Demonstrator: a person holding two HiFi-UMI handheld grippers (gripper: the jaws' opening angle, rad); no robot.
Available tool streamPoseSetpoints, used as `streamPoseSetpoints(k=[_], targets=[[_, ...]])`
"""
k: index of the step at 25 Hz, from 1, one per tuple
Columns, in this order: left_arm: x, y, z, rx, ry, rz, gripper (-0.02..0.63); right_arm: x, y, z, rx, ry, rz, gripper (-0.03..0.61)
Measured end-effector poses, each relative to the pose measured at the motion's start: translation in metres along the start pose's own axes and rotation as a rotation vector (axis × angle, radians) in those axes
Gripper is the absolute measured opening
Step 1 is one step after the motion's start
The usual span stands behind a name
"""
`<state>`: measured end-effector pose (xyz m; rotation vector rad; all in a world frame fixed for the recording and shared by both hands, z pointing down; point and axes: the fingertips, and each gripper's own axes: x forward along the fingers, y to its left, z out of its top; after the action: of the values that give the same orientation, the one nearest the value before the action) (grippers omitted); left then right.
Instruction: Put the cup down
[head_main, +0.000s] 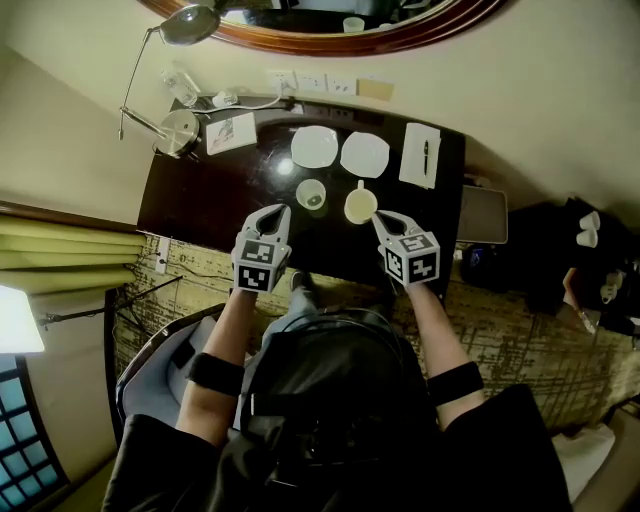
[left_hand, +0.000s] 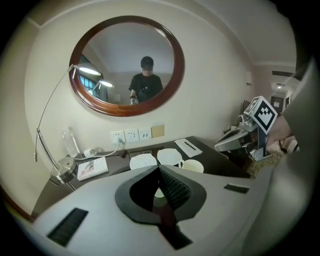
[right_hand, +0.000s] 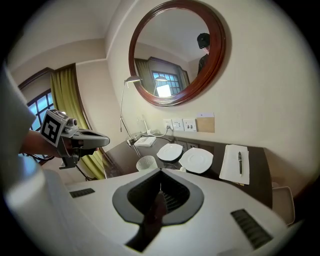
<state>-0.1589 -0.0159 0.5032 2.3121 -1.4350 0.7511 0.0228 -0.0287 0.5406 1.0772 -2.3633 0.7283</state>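
The handleless cup (head_main: 311, 194) stands upright on the dark surface (head_main: 210, 190), in its middle part, with nothing gripping it. Just to its right stands a handled cup (head_main: 360, 206), also upright and free, its handle turned toward the wall. The two cups are close together but do not touch.

The left tool (head_main: 281, 212) hangs on the near side of the handleless cup, a little to its left, its tip pointing at the cup and tilted downward. Its jaws are pressed together with nothing between them, as the left gripper view shows. The right tool (head_main: 381, 218) hangs on the near side of the handled cup, just to its right, likewise tilted down. Its jaws are together too and carry nothing. In the left gripper view the right tool (left_hand: 222, 145) is clearly above the surface.

Behind the cups lie two white plates (head_main: 315, 146), side by side. To their right is a white notepad (head_main: 413, 160) with a pen (head_main: 425, 156) on it. At the far left corner are a lamp (head_main: 178, 132) and a booklet (head_main: 231, 132). A round mirror (head_main: 330, 38) hangs on the wall above.
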Motion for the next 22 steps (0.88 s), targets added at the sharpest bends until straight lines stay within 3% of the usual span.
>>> streamPoseSetpoints(k=[8,22], targets=[[-0.005,-0.011,0.009,-0.103,0.002,-0.038,0.002,-0.011,0.008,0.000,-0.022,-0.009,-0.006,0.005],[-0.011,-0.035,-0.003,-0.111,0.011,-0.074,0.002,-0.028,0.018,-0.005,-0.021,-0.004,-0.009,0.005]])
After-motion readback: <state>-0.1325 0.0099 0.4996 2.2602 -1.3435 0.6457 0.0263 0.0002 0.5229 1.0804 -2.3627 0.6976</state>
